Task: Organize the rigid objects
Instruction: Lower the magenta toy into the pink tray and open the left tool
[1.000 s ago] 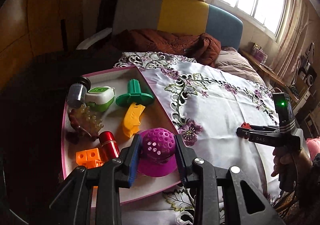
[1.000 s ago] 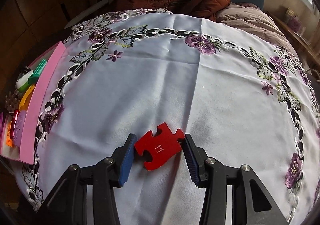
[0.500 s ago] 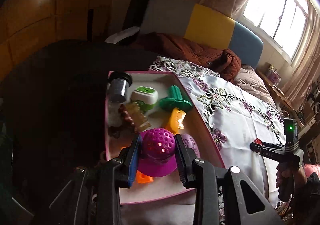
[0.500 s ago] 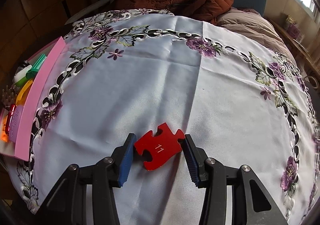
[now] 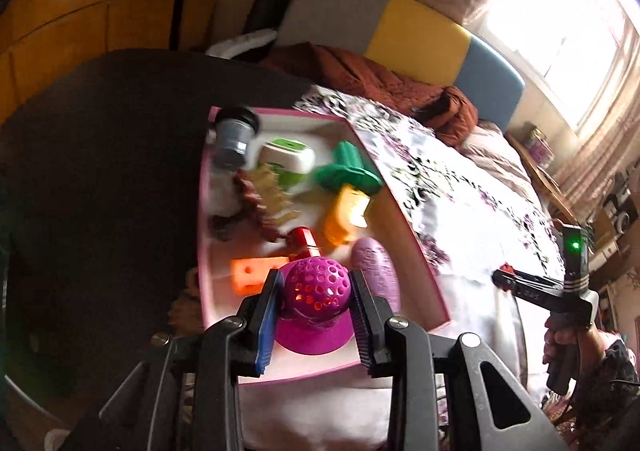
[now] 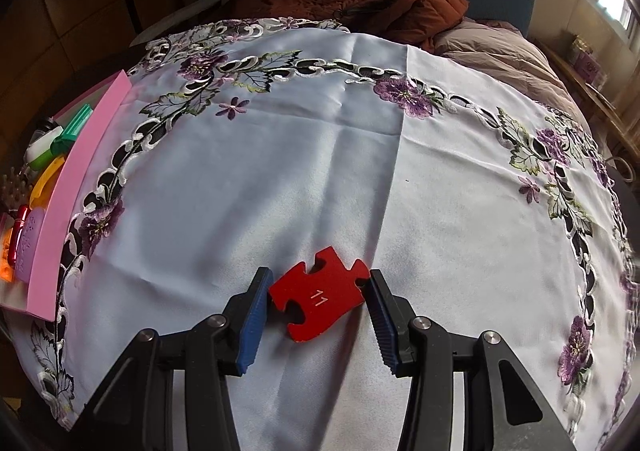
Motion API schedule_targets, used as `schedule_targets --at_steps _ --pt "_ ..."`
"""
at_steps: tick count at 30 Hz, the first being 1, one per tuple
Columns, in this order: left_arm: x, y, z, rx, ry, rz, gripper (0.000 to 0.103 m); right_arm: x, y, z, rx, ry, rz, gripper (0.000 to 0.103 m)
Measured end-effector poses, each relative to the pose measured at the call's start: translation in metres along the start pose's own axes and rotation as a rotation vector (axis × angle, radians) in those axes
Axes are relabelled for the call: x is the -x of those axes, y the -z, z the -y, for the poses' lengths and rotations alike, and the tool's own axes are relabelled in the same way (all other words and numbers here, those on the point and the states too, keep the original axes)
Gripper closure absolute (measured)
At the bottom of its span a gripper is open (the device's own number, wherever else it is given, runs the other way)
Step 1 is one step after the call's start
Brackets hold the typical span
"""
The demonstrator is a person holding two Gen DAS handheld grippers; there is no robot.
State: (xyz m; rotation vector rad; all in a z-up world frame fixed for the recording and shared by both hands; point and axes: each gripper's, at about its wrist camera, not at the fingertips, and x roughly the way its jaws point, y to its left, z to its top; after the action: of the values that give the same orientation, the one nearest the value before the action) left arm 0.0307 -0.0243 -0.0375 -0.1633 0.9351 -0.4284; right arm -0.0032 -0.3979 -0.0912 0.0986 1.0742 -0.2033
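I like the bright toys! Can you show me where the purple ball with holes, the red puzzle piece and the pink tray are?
purple ball point(image 5: 314, 291), left wrist view, its holed dome.
red puzzle piece point(image 6: 318, 297), right wrist view, its flat face by the number.
pink tray point(image 6: 86, 171), right wrist view, its side wall.

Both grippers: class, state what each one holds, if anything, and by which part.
The left gripper clamps the purple perforated ball by its two opposite sides, above the pink tray. The right gripper pinches the red puzzle piece marked 11 by its left and right edges.
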Motion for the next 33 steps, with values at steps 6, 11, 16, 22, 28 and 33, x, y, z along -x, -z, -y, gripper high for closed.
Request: schedule_targets --at_steps 6,11,16,22,28,33 --pt "-0.022 0.013 0.015 -0.015 0.047 -0.083 0.071 0.000 0.000 0.000 0.003 0.003 -0.001 0.055" --pt "-0.036 0.012 0.011 -0.015 -0.010 -0.098 0.071 0.000 -0.001 0.000 0.006 0.008 -0.002 0.055" --pt "-0.045 0.008 0.008 -0.038 -0.047 -0.075 0.072 0.000 -0.001 0.000 0.007 0.010 -0.002 0.055" --pt "-0.054 -0.004 0.005 -0.056 -0.082 -0.053 0.071 0.000 -0.001 0.000 0.009 0.011 -0.002 0.055" --pt "-0.044 -0.007 0.009 -0.069 -0.070 -0.027 0.071 0.000 -0.001 -0.001 0.008 0.011 -0.002 0.055" --pt "-0.034 0.000 0.013 -0.095 -0.068 -0.028 0.073 0.000 -0.001 -0.001 0.010 0.014 -0.001 0.055"
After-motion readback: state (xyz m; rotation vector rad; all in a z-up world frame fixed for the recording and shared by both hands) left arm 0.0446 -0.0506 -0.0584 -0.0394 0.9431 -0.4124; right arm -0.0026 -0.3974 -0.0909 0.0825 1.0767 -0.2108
